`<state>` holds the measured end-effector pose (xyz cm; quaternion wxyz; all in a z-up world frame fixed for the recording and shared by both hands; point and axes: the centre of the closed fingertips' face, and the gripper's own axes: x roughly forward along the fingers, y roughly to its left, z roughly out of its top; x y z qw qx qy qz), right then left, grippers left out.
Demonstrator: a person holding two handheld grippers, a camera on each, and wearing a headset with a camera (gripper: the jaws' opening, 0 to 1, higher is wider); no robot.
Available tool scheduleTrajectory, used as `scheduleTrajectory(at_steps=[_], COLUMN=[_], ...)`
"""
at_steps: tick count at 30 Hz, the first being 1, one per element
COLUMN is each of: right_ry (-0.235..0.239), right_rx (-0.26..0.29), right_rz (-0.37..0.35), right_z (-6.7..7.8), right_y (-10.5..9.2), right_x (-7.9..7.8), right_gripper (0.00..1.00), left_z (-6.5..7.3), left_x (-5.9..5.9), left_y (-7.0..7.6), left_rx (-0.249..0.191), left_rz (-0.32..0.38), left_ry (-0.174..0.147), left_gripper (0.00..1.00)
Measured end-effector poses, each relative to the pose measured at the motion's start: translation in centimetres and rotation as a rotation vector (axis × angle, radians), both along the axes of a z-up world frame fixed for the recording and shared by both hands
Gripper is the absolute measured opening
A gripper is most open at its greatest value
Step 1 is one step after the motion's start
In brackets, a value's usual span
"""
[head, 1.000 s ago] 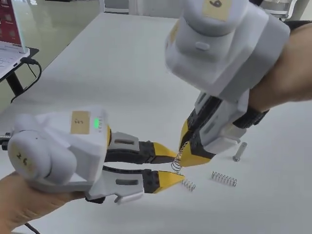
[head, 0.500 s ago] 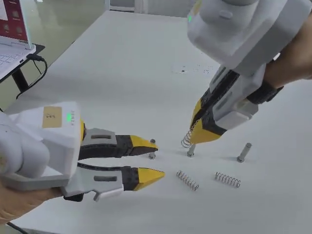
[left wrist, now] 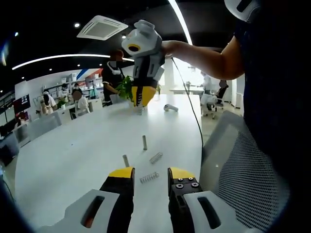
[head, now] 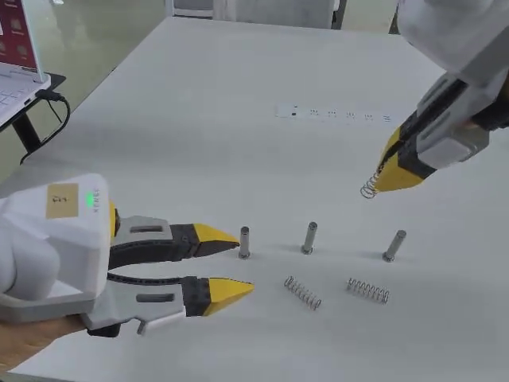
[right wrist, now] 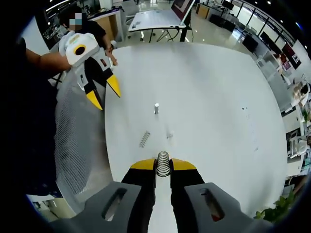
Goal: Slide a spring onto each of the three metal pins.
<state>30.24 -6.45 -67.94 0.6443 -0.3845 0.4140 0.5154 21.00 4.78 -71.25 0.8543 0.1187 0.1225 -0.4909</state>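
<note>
Springs come to three in the head view; the held spring sits at the right of the frame, pinched at its upper end between the closed yellow tips of the right gripper, and hangs clear of the white table; in the right gripper view its coil faces the camera end-on between the two jaws.

Three bare pins stand upright in a row across the lower middle of the head view: the left pin, the middle pin and the right pin; none carries a spring; the held spring is up and to the right of the middle pin, well apart from it.

Just below the row, the left loose spring and the right loose spring lie flat on the table, apart from each other and from the pins.

At the lower left, the left gripper points towards the row with its jaws moderately parted and nothing between them; its upper tip shows just beside the left pin, and contact cannot be told.

A laptop sits at the upper left edge; a socket strip lies flush in the table at the upper middle.
</note>
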Motion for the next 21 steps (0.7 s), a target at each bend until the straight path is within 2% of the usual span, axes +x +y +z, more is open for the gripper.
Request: scheduleTrajectory(at_steps=[3,5,8,11,15,21], right_ry=[0.003,-0.008,0.015,0.018,0.035,0.041], right_rx=[0.002,-0.02,-0.025,-0.049,-0.054,-0.075], right_rz=[-0.035,-0.056,-0.083,-0.097,-0.122,-0.15], right_z=[-0.2,-0.6,-1.3,-2.1,-2.8,-4.1], right_y=[-1.0,-1.8,-2.6,-3.3,-3.8,-4.8], right_x=[0.6,1.2,1.3,1.4,1.7,2.5], right_gripper=[0.08,0.08,0.08,0.08,0.08,0.08], left_z=[0.0,-0.1,-0.2,-0.5,-1.0,-2.8], left_x=[0.0,0.1,0.0,0.1,0.1,0.6], left_y=[0.1,0.2,0.3,0.5,0.8,1.7], left_rx=[0.0,0.0,0.002,0.003,0.008,0.012], left_rz=[0.003,0.007,0.011,0.017,0.021,0.047], left_ry=[0.001,0.003,0.005,0.011,0.017,0.053], left_gripper=[0.2,0.2,0.2,0.21,0.21,0.22])
